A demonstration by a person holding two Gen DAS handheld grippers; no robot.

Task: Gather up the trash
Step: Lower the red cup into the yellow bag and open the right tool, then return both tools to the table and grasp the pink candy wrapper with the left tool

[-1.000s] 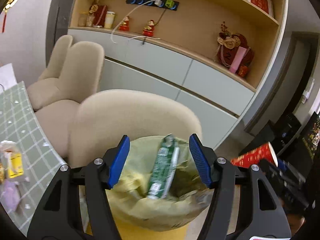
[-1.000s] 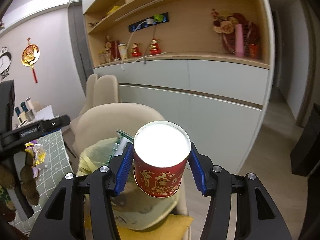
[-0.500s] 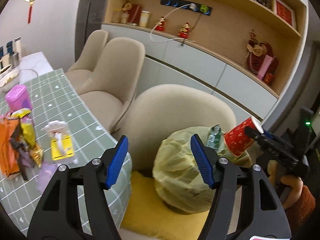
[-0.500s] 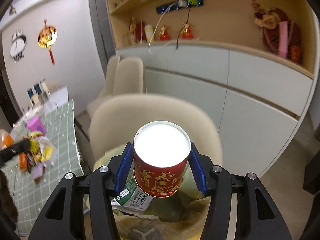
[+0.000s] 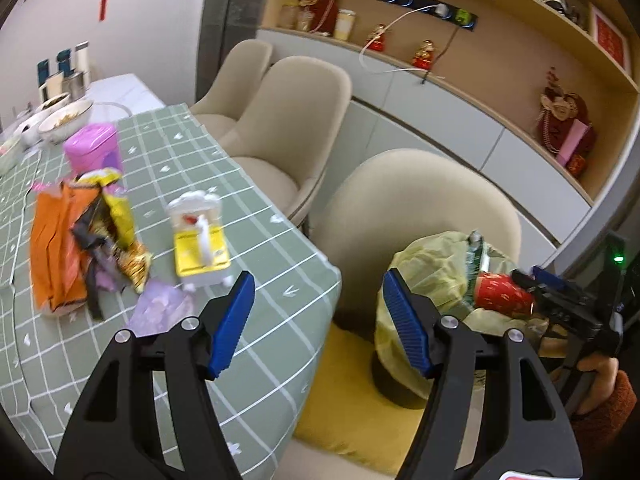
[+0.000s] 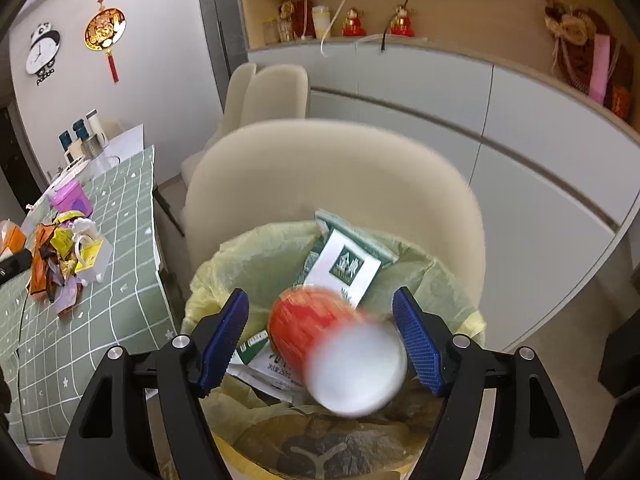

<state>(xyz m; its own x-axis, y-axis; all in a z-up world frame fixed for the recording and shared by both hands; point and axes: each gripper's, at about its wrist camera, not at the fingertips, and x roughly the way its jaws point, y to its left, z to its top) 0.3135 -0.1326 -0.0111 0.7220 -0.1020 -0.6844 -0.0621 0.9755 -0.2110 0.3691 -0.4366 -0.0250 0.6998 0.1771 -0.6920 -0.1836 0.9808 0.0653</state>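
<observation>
Dropping blurred between the parted jaws of the right gripper [image 6: 320, 338], the red cup [image 6: 336, 344] is falling into the lined bin [image 6: 452, 280], best released centered, while the left gripper [image 5: 318, 322], jaws apart, is hovering near wrappers [image 5: 80, 236] at ten o'clock on the surface [image 5: 256, 240].

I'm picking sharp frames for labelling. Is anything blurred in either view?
Right wrist view: the red cup between the open right gripper fingers is motion-smeared; the bin bag stays fairly sharp. Left wrist view: mild blur throughout, wrappers soft, strong fisheye bending.
</observation>
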